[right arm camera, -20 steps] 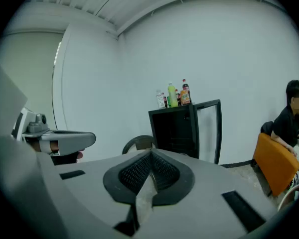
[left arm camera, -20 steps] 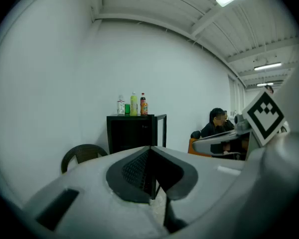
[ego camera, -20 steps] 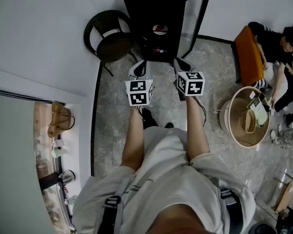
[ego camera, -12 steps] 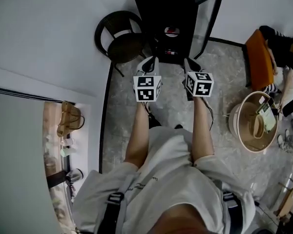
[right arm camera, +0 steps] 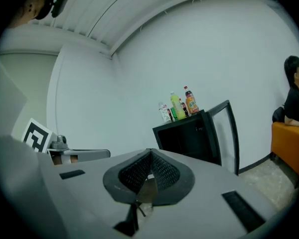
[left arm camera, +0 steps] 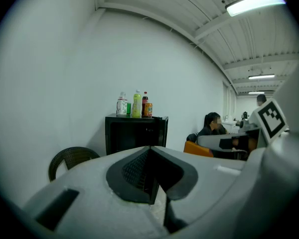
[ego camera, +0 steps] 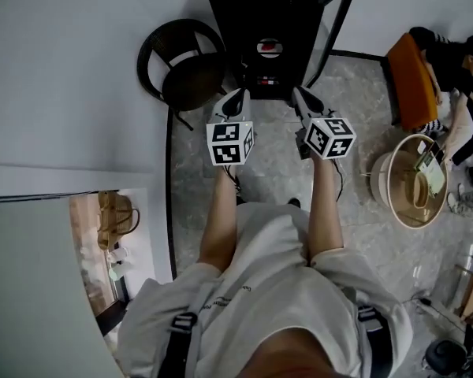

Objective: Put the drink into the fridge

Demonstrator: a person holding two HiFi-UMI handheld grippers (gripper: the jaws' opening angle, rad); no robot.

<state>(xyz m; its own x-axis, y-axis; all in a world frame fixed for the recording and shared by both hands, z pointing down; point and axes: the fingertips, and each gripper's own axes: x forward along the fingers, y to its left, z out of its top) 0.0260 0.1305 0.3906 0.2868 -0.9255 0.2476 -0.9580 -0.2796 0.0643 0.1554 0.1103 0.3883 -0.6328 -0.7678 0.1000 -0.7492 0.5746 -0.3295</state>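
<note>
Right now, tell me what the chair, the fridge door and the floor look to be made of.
Chair: dark woven wicker or plastic rattan, matte; a weave shows on its back.
Fridge door: clear glass pane in a black frame, likely metal or plastic; the wall shows through it.
Floor: grey stone or stone-look tile, slightly glossy, with veining and seams.

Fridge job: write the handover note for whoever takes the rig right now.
Left gripper: shut, empty.
Right gripper: shut, empty.
Both point at the fridge, short of it.
Drinks stand on top of the fridge; none is held.
Done: door is open.
Left: grasp a drink and set it inside.
</note>
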